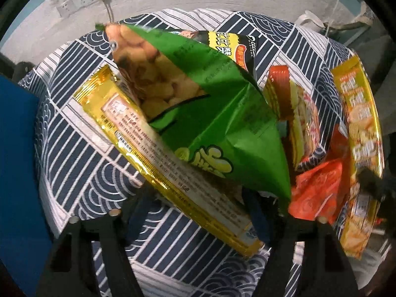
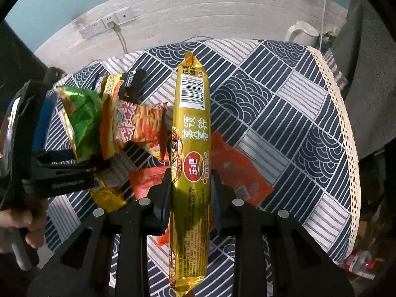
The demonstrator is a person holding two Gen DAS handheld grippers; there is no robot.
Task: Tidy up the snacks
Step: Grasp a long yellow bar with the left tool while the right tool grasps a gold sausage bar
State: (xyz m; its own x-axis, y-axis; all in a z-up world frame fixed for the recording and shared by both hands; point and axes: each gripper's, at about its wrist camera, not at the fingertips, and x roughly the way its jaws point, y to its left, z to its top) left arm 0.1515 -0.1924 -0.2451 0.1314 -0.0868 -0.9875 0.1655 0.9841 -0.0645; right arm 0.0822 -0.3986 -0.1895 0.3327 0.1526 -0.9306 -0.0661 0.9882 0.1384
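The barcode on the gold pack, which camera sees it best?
The right wrist view: the barcode faces the camera, sharp, on the gold pack between the right fingers. The left wrist view shows that pack at its edge, barcode unseen.

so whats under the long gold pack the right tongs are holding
Under the long gold foil snack pack, clamped in the right tongs, lie flat orange sachets on the navy-and-white patterned tablecloth. How the sachets join beneath the pack is hidden.
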